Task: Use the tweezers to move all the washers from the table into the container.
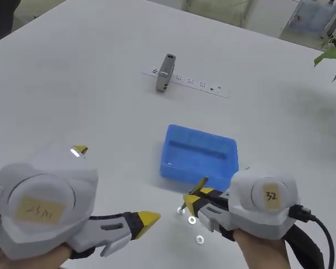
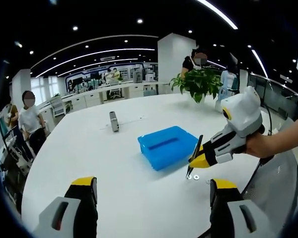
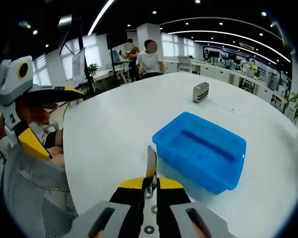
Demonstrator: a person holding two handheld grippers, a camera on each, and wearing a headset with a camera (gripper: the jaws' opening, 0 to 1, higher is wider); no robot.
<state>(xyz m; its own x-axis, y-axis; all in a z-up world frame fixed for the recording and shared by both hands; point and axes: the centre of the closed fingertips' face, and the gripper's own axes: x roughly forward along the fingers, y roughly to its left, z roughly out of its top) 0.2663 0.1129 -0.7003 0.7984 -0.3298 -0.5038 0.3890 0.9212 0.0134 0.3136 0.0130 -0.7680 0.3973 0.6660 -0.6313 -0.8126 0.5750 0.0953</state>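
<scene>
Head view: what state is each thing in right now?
left claw: open, empty.
right claw: shut on tweezers.
container: upright, open-topped, no washer seen inside.
washers: three, lying outside container, by tweezers tips.

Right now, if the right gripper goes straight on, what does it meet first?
Likely the blue container's near wall, met by the tweezers tip; just table lies between, though depth is unclear.
</scene>
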